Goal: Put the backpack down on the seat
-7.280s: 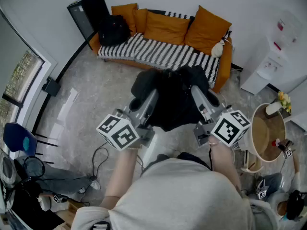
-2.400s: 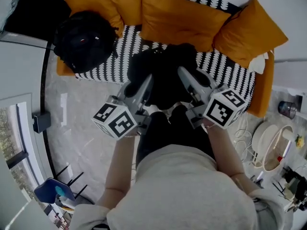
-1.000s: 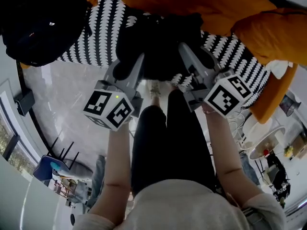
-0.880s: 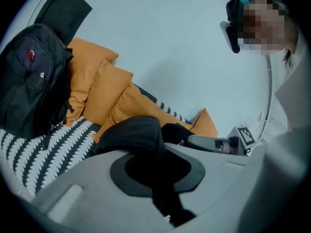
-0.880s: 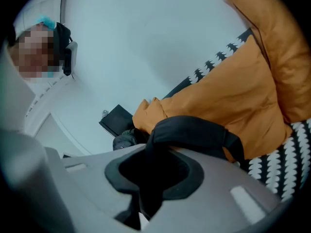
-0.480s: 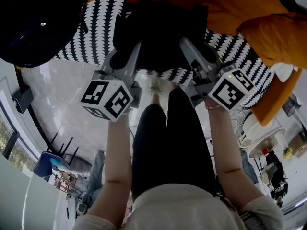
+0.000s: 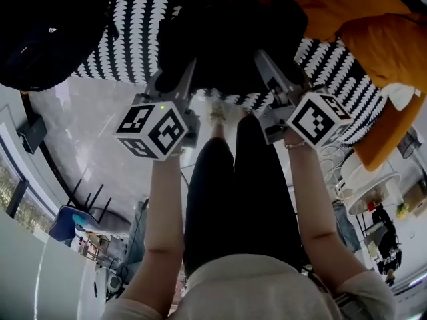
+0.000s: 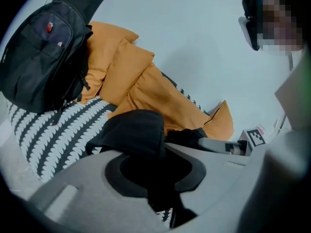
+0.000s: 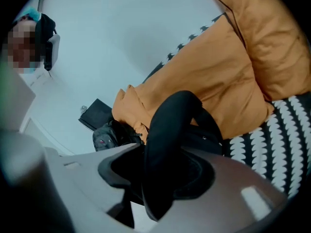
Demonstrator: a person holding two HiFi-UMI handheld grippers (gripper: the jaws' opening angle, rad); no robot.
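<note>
**Now easing the backpack onto the seat**

I am resting the backpack [image 7: 227,42] on the middle of the seat [image 7: 137,42], with its far side against the cushions [image 7: 313,5] at the seat's back. My left gripper [image 8: 155,176] is pinching a fold of its black cloth, jaws almost together. My right gripper [image 9: 163,178] is opening, and the strap [image 9: 170,130] is lying slack between its jaws.

I am judging the bag to be soft and slumping, not stiff. The cloth is giving the pads good grip, so the strap and the top fold are looking like the best places to hold. Because it is sagging, I am expecting it to roll towards the seat's front edge if that edge is carrying much of it. The strap loop is also looking likely to catch a jaw as I draw back.

The other pack [image 7: 47,32] is sitting at the seat's left end, well apart. Bare stripes are showing between the two, and the floor [image 7: 87,132] in front of the seat is leaving me room to pull away.
</note>
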